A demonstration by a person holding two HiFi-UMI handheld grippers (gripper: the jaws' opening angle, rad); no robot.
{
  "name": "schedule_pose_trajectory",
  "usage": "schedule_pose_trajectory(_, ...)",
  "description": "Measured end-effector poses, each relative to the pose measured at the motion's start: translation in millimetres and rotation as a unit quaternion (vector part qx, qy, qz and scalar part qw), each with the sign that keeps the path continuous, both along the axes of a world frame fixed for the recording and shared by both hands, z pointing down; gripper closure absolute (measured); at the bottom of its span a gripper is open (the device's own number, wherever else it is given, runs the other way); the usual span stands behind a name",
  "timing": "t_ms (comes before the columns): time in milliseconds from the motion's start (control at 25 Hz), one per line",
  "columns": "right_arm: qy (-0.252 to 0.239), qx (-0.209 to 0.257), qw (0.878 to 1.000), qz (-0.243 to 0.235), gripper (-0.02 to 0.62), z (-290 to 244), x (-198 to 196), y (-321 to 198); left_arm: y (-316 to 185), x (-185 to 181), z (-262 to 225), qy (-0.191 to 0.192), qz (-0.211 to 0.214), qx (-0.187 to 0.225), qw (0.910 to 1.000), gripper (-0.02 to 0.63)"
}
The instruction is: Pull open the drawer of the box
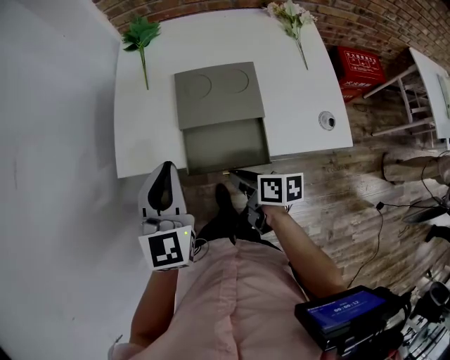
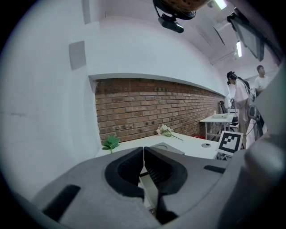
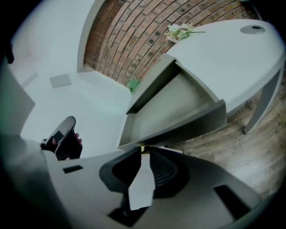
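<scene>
A grey box (image 1: 218, 95) lies on the white table (image 1: 302, 105), and its drawer (image 1: 225, 144) stands pulled out over the table's near edge. My right gripper (image 1: 235, 174) sits at the middle of the drawer front. In the right gripper view its jaws are pinched on a small yellowish knob (image 3: 144, 149) under the drawer front (image 3: 178, 129), and the drawer inside looks empty. My left gripper (image 1: 163, 176) hangs left of the drawer, off the table, shut with nothing in it. Its closed tips (image 2: 143, 150) point toward the box (image 2: 167, 147).
A green leaf sprig (image 1: 140, 35) lies at the table's far left and a white flower sprig (image 1: 294, 17) at the far right. A cable grommet (image 1: 327, 120) sits near the right edge. A red crate (image 1: 360, 67) and another table (image 1: 429, 77) stand to the right.
</scene>
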State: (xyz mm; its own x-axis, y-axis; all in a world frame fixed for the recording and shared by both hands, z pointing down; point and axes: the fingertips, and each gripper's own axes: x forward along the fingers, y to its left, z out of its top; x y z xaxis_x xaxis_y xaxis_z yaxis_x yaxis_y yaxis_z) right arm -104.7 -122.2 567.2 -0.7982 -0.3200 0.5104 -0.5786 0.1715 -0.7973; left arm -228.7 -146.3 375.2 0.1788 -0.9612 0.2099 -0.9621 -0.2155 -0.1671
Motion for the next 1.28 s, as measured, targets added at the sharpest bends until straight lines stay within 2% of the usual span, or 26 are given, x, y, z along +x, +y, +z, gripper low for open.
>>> schedule_pose_trajectory(1280,-0.018,0.006,1.0,-0.001,0.522,8,-1,29,34,7,2,-0.004,-0.012,0.005,0.9999,0.594)
